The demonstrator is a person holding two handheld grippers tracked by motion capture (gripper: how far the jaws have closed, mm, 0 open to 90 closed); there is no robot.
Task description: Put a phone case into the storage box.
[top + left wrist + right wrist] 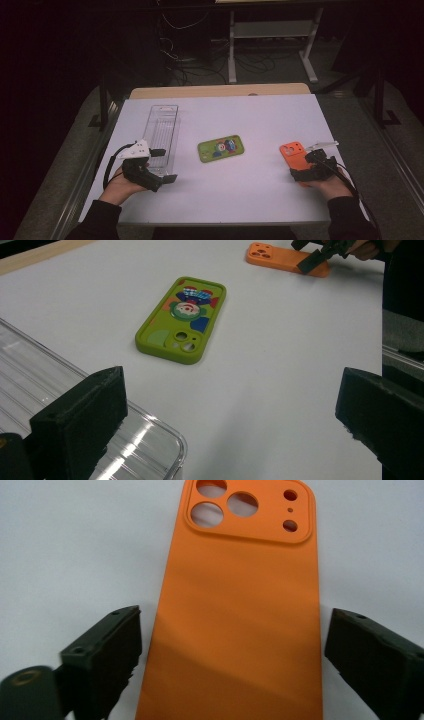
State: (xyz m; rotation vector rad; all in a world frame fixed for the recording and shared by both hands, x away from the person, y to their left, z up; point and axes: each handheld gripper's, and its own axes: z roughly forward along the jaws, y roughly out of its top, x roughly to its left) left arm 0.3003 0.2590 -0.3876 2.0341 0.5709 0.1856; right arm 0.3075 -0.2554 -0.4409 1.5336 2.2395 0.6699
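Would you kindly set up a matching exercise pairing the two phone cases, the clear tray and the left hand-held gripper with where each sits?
Things:
1. orange phone case
2. green phone case
3. clear tray
4. left hand-held gripper

Places:
A. table's left side, long and narrow
B. over the tray's near end, jaws open
C. middle of the table
D. between the right hand-held gripper's open jaws

Pairs: 1-D, 2-C, 3-A, 4-B
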